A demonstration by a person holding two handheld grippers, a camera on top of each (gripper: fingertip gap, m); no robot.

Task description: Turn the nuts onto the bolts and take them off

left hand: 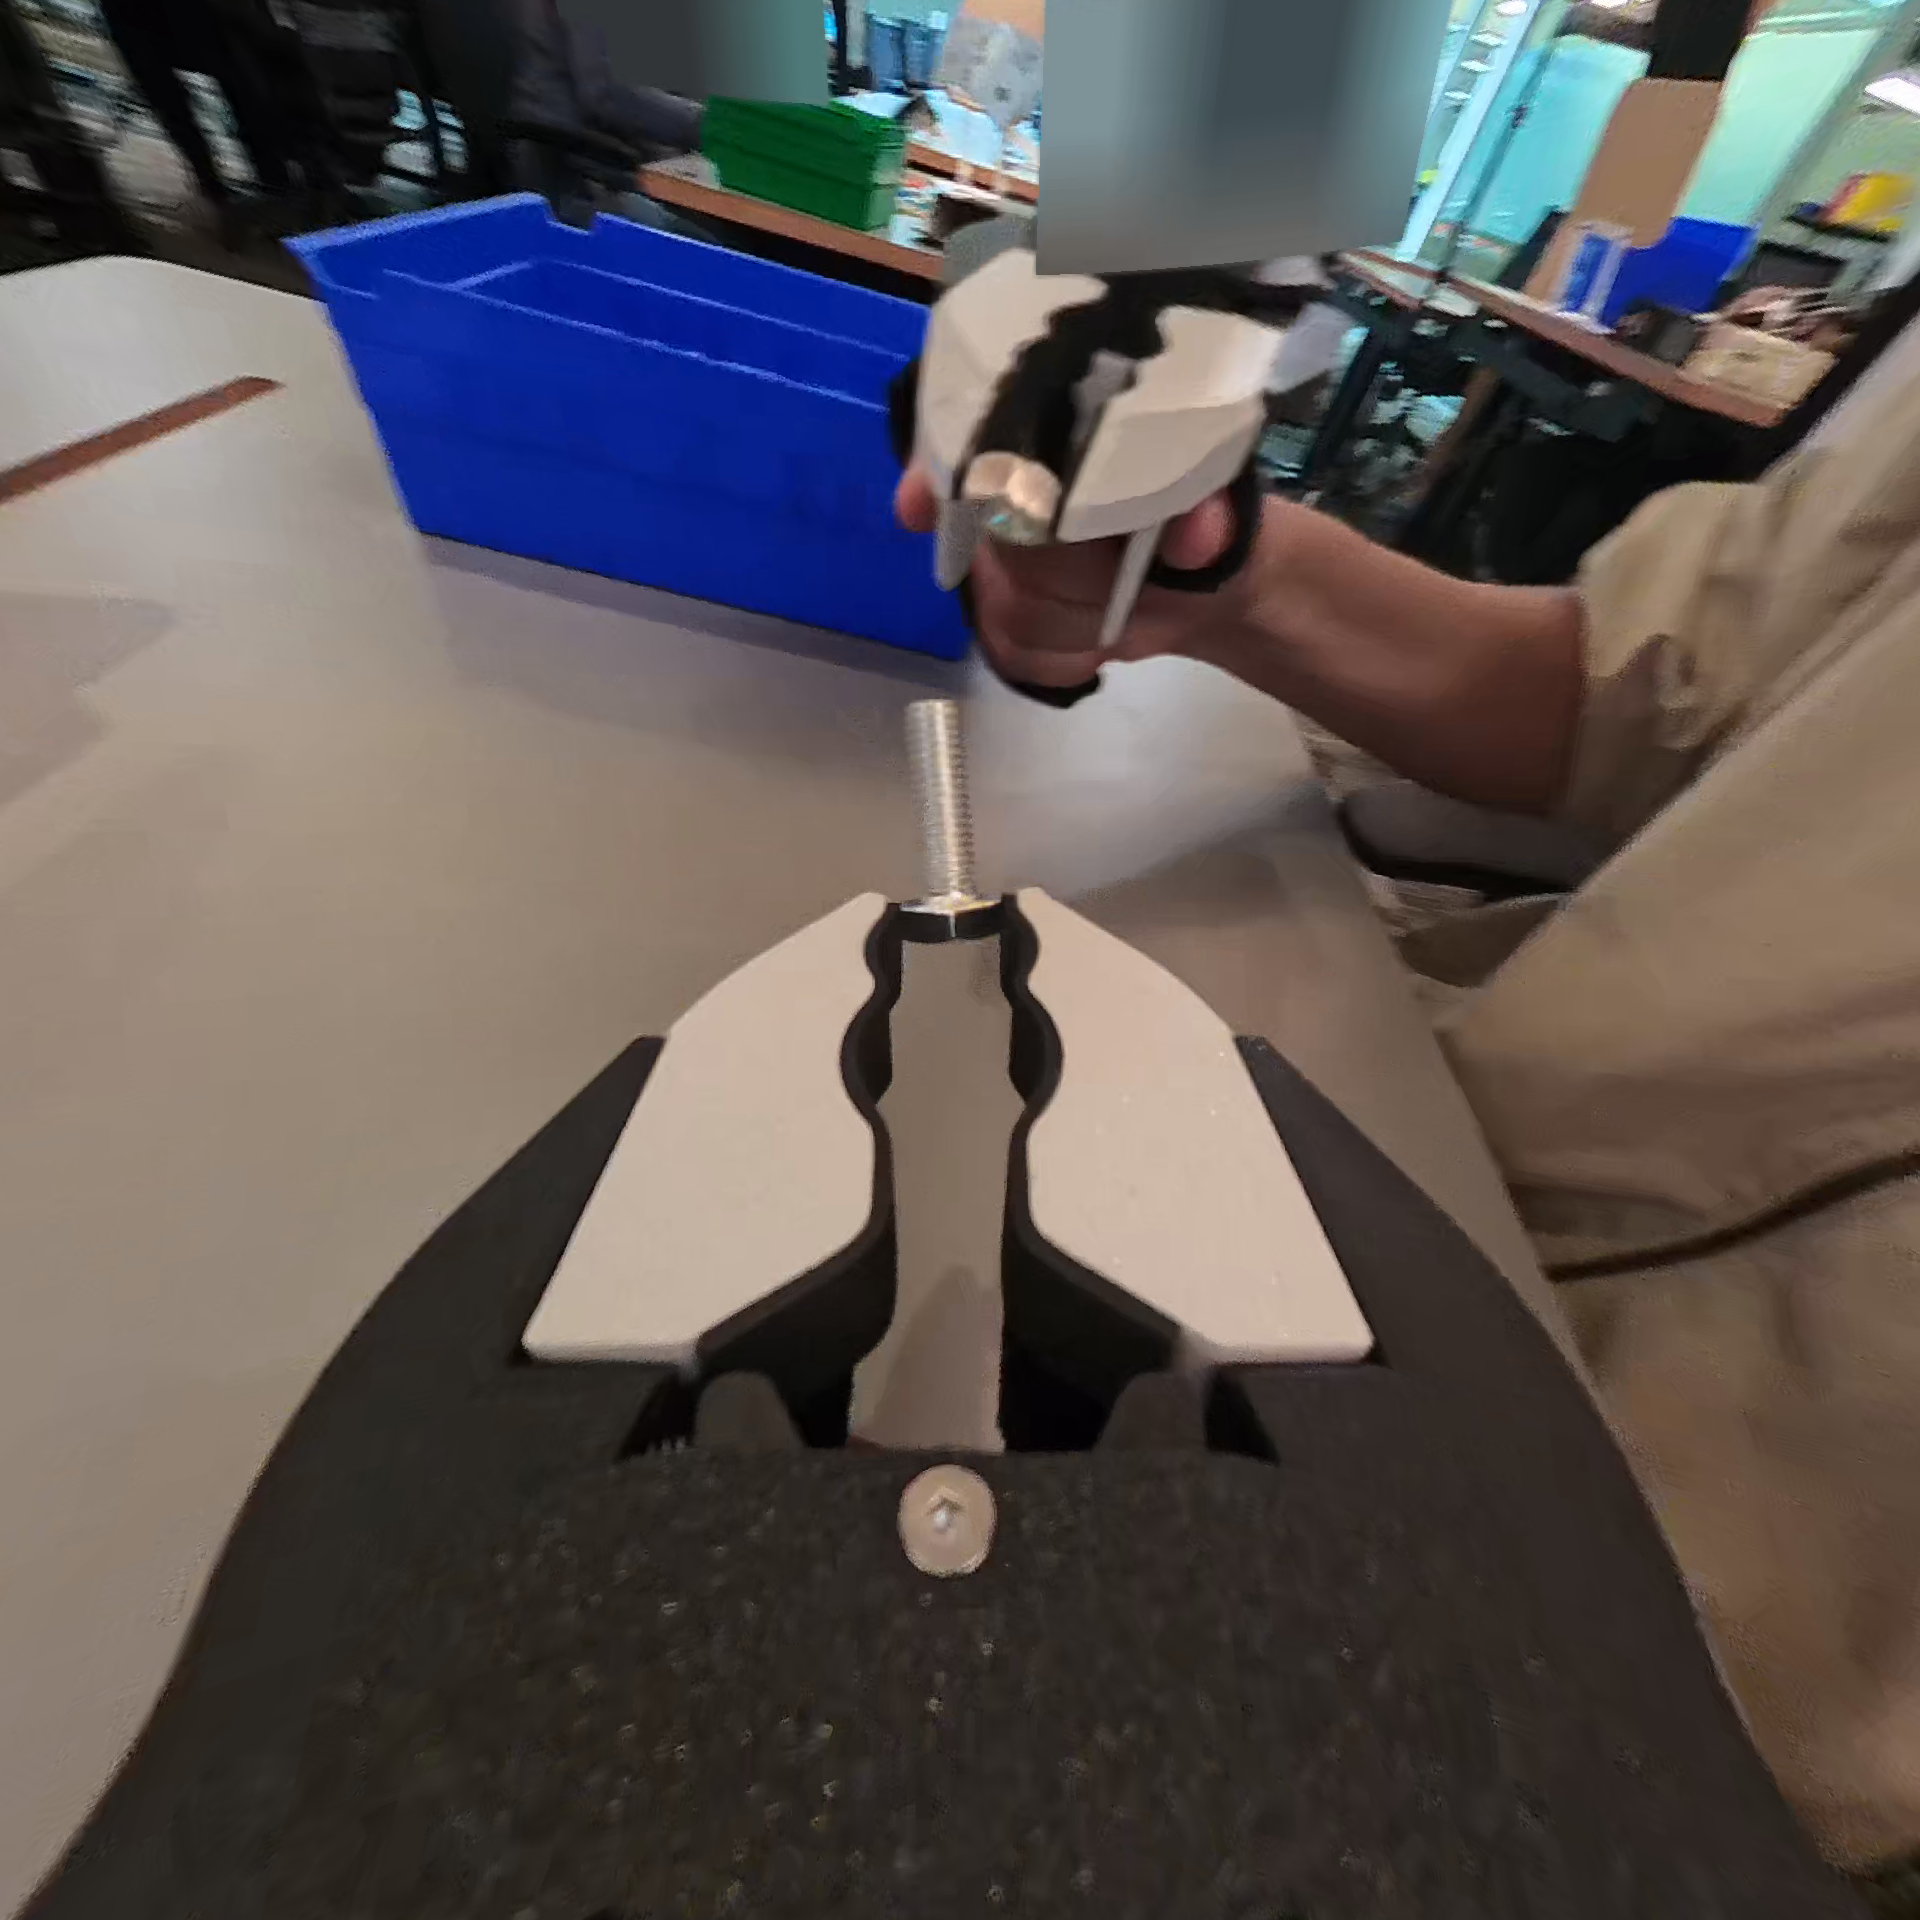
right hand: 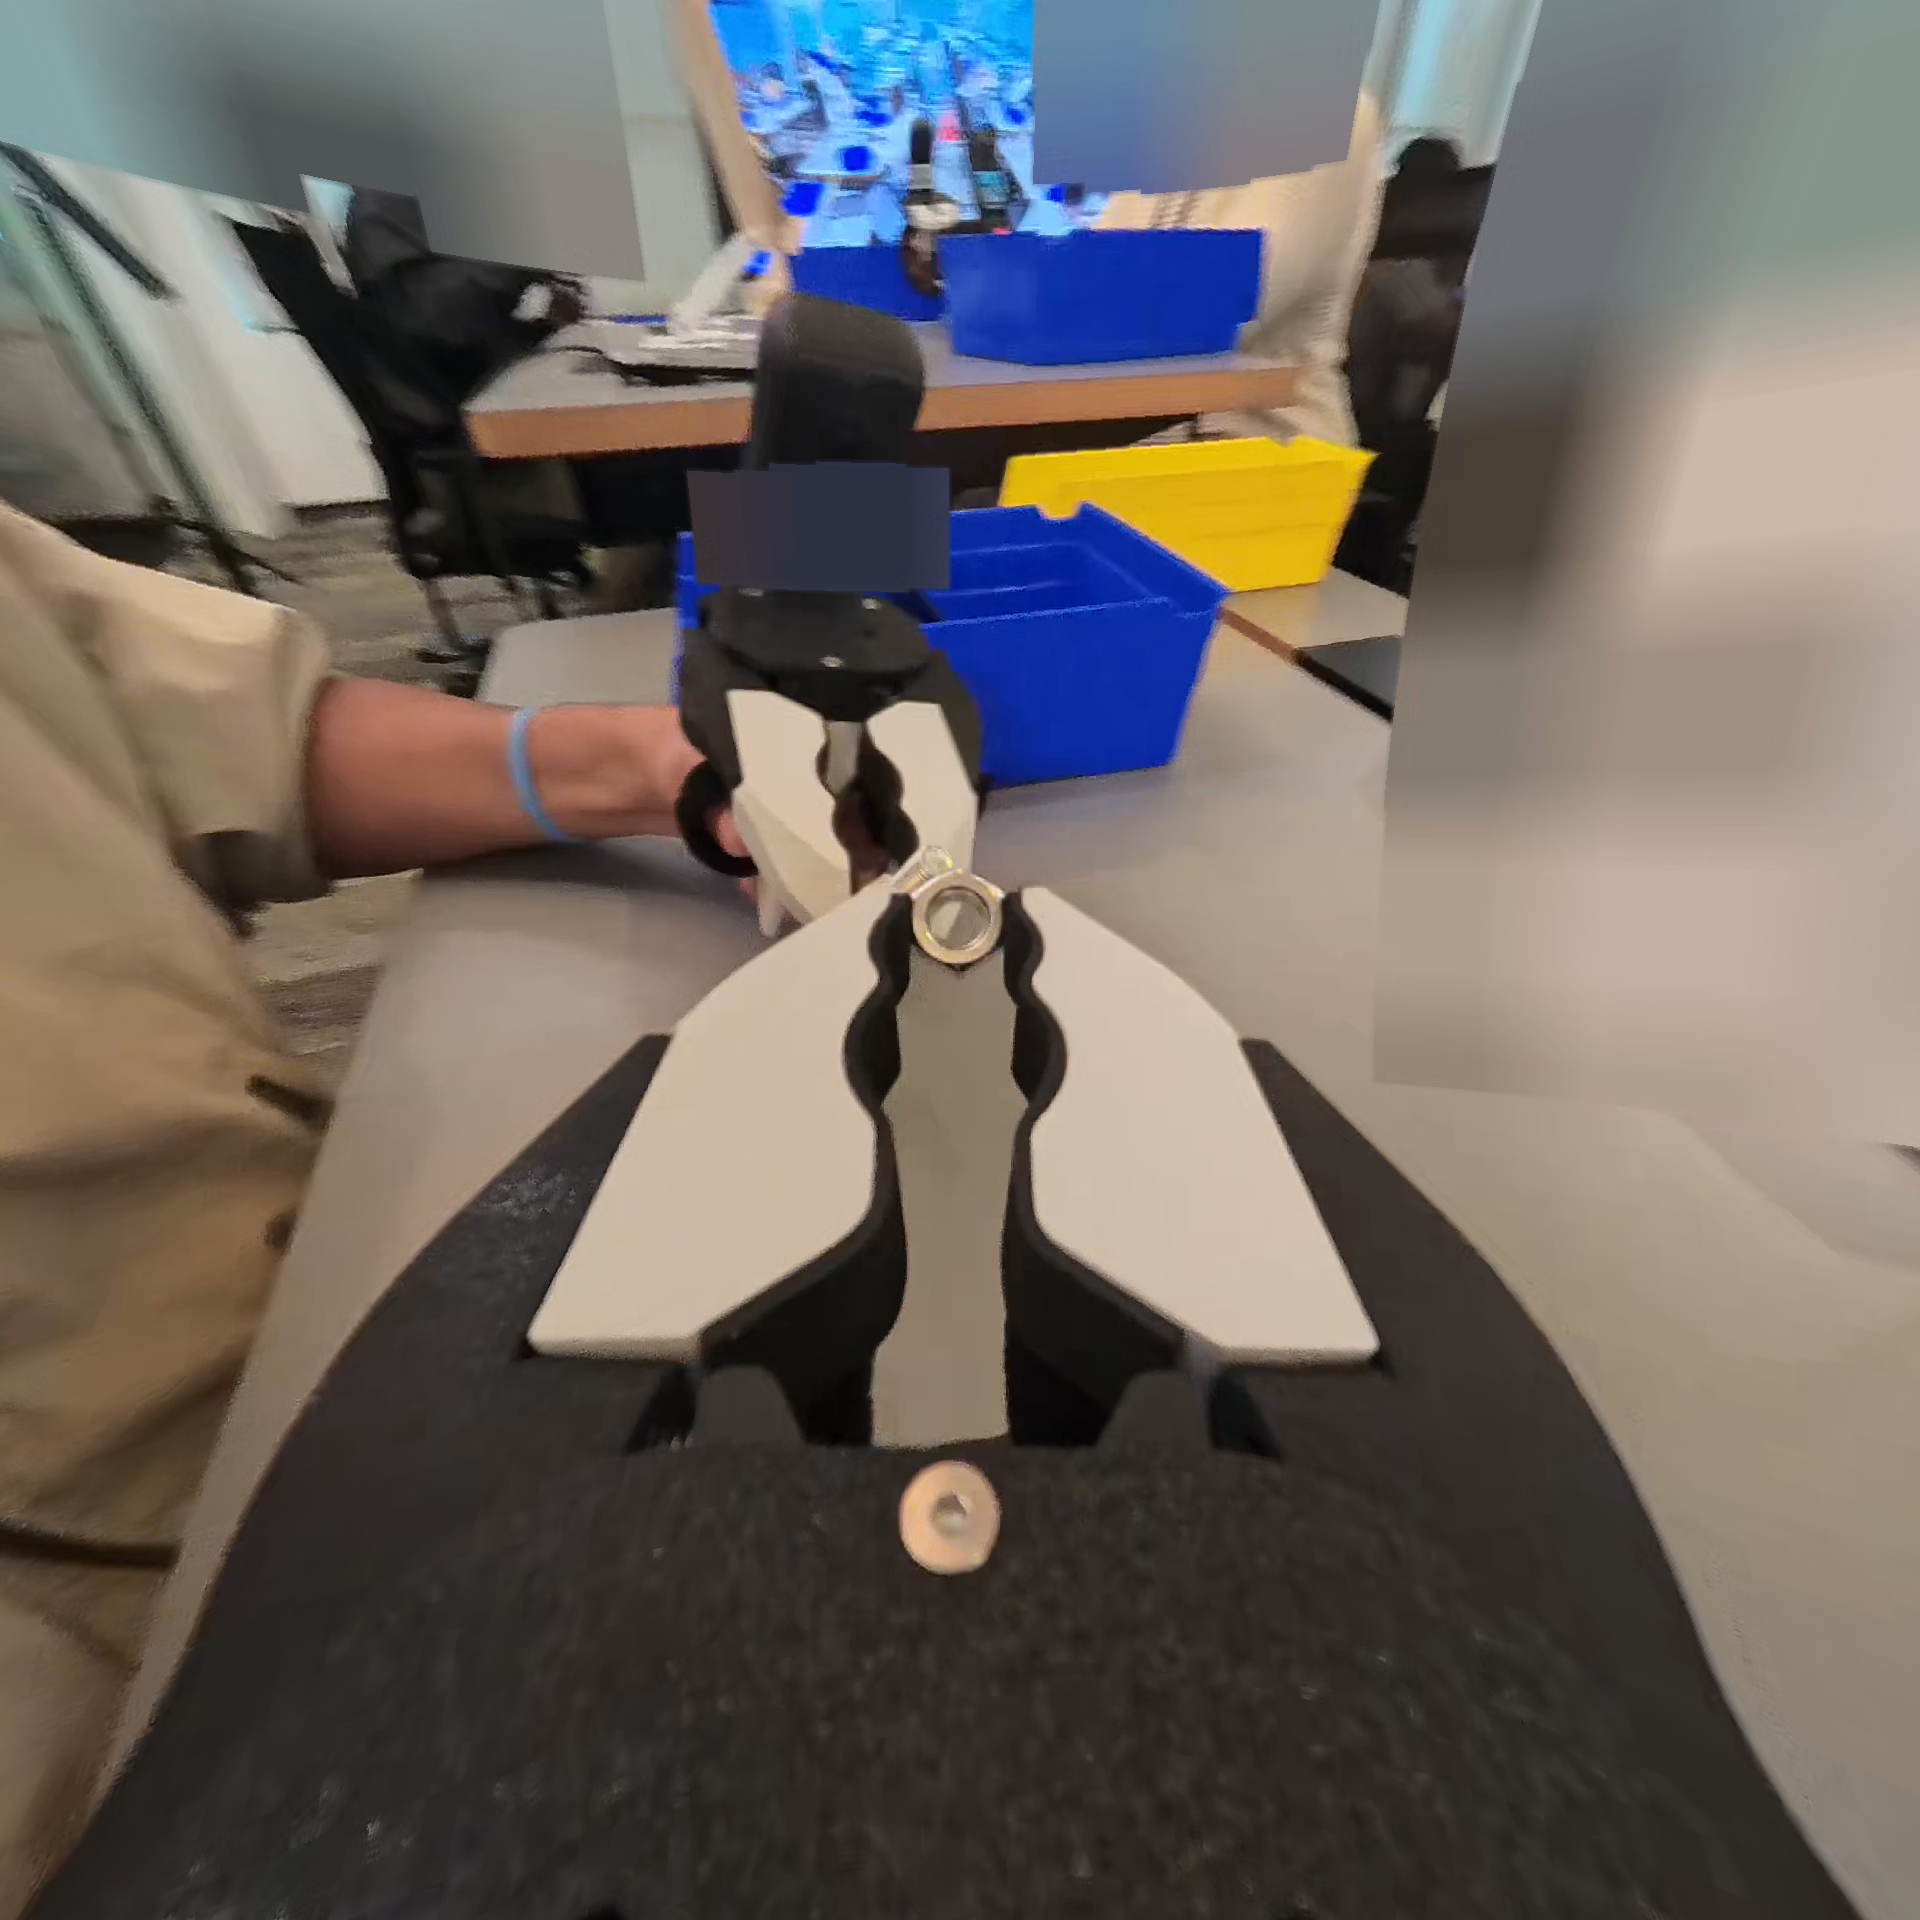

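Nut (right hand: 954,921) between right fingers (right hand: 821,997), bolt (left hand: 938,805) apart

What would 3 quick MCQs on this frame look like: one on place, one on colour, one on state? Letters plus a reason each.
1. Where is the bolt?
A. Lying on the table
B. Held by its head in the left gripper
C. Inside the bin

2. What colour is the bin nearest the grippers on the table?
A. Blue
B. Red
C. White

3. What state is the nut in?
A. Threaded fully down the bolt
B. Loose on the table
C. Clamped in the right gripper, off the bolt

Answers:
1 B: the left wrist view shows the head pinched at the fingertips, the threaded shank pointing away.
2 A: the bin behind the bolt is plainly blue in both views.
3 C: the left wrist view shows the nut between the right gripper's tips, apart from the bare thread.
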